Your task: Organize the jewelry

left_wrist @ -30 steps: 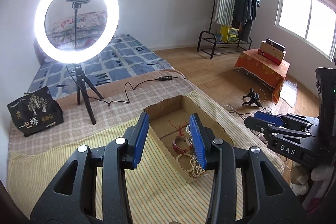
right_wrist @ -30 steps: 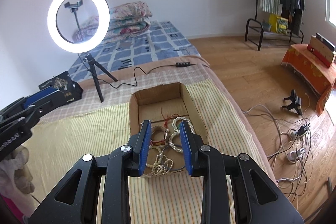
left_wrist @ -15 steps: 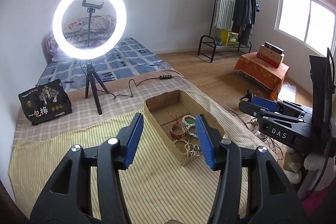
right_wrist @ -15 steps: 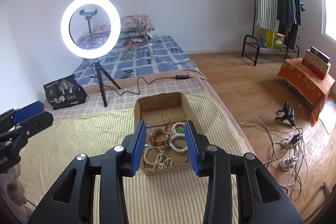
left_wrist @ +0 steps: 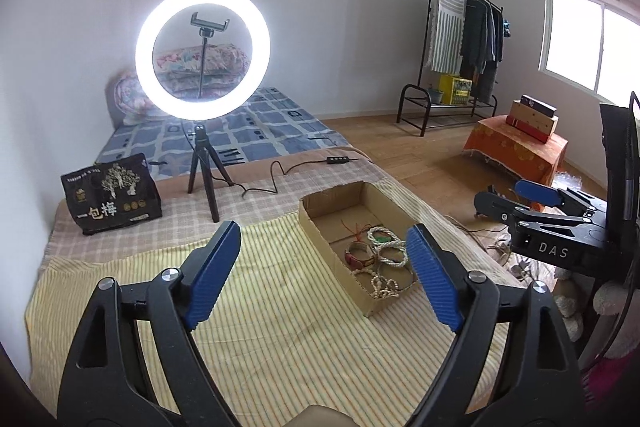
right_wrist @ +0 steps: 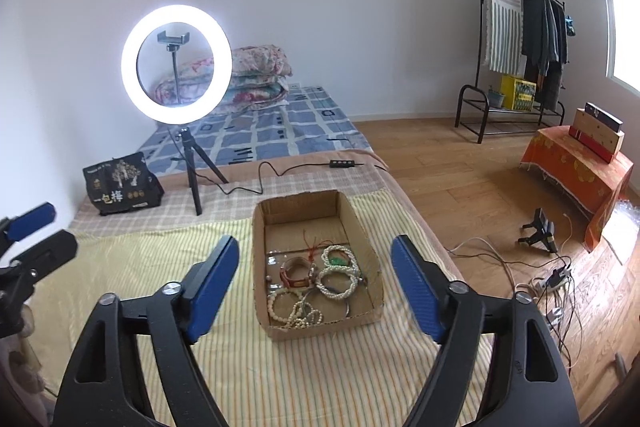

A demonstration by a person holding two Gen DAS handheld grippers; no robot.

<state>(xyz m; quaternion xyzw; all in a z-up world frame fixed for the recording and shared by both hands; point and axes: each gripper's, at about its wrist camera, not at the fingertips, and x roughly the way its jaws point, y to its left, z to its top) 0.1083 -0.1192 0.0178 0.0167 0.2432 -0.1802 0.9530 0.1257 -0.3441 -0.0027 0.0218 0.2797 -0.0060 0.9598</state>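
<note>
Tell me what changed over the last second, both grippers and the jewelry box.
Both grippers drew back and up from the cardboard box and their jaws spread wide: the left gripper and right gripper now stand open, holding nothing. The bracelets stayed heaped at the near end of the box, and the box stayed put on the striped cloth.

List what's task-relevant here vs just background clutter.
Job: cardboard box; bead bracelets; red bangle; left gripper, right gripper, both jaws open.
Clutter: ring light; black bag; clothes rack.
</note>
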